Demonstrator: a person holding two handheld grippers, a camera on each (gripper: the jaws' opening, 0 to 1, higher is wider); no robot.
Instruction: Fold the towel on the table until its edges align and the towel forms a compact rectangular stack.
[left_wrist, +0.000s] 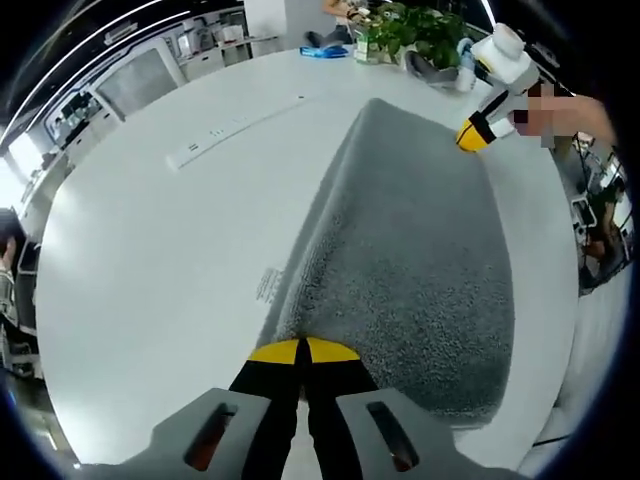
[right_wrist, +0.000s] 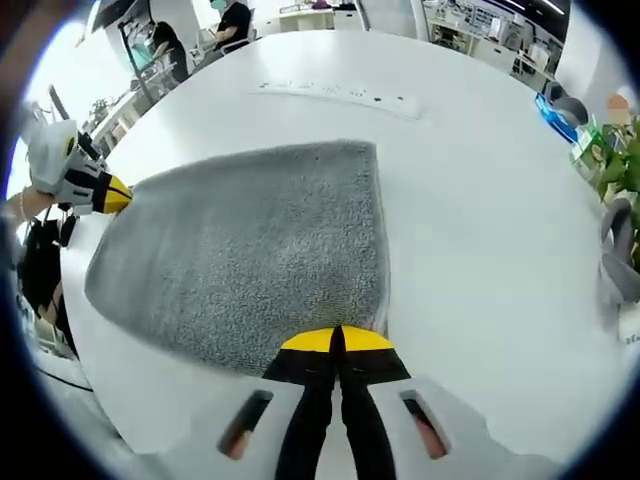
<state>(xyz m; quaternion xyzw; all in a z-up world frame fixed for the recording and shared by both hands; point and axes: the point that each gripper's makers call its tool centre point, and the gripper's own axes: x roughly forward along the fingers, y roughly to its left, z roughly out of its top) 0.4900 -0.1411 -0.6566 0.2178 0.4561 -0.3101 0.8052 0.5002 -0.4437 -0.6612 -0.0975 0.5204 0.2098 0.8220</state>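
Observation:
A grey towel (left_wrist: 410, 250) lies spread flat on the round white table (left_wrist: 160, 270). My left gripper (left_wrist: 302, 350) is at the towel's near corner, its yellow-tipped jaws pressed together on the edge. A small white label (left_wrist: 268, 283) shows beside that edge. The right gripper (left_wrist: 475, 135) sits at the towel's far corner in the left gripper view. In the right gripper view the towel (right_wrist: 250, 245) stretches away to the left, and my right gripper (right_wrist: 337, 342) is shut on its near corner. The left gripper (right_wrist: 112, 195) holds the opposite corner at the table's edge.
A white power strip (left_wrist: 230, 130) (right_wrist: 340, 95) lies on the table beyond the towel. Potted plants (left_wrist: 415, 35) (right_wrist: 615, 150), a bottle (left_wrist: 465, 65) and a blue object (left_wrist: 325, 50) (right_wrist: 555, 115) stand near the rim. A person (right_wrist: 235, 20) sits at a desk behind.

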